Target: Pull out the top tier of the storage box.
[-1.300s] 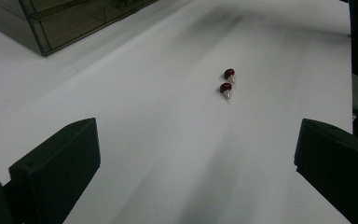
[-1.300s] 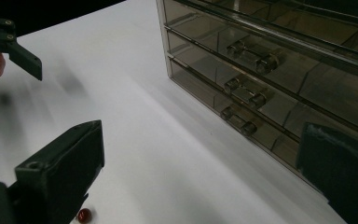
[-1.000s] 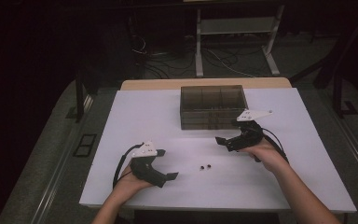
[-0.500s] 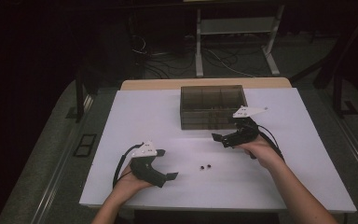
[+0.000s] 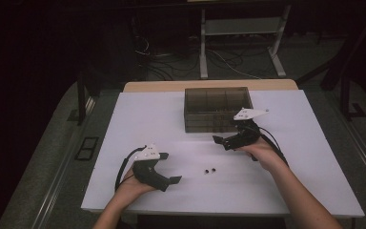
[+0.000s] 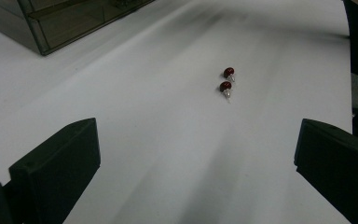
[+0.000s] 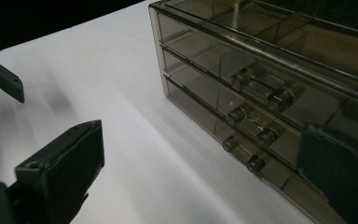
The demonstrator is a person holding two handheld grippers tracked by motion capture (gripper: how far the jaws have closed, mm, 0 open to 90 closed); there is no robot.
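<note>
Earrings (image 6: 226, 80), tiny, light and apt to skid, are best pinched at the red bead by the left gripper (image 5: 174, 180), whose jaws, like those of the right gripper (image 5: 218, 140), are spread wide and empty.

Left tool (image 5: 171, 180) low, jaws spread, right tool (image 5: 220, 141) raised, jaws apart

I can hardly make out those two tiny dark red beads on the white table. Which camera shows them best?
The left gripper view: the two small dark red round earrings lie side by side ahead of its open jaws, silver posts visible. The high view shows them as two dark specks between the grippers. The right gripper view faces the smoky clear plastic drawer box instead.
</note>
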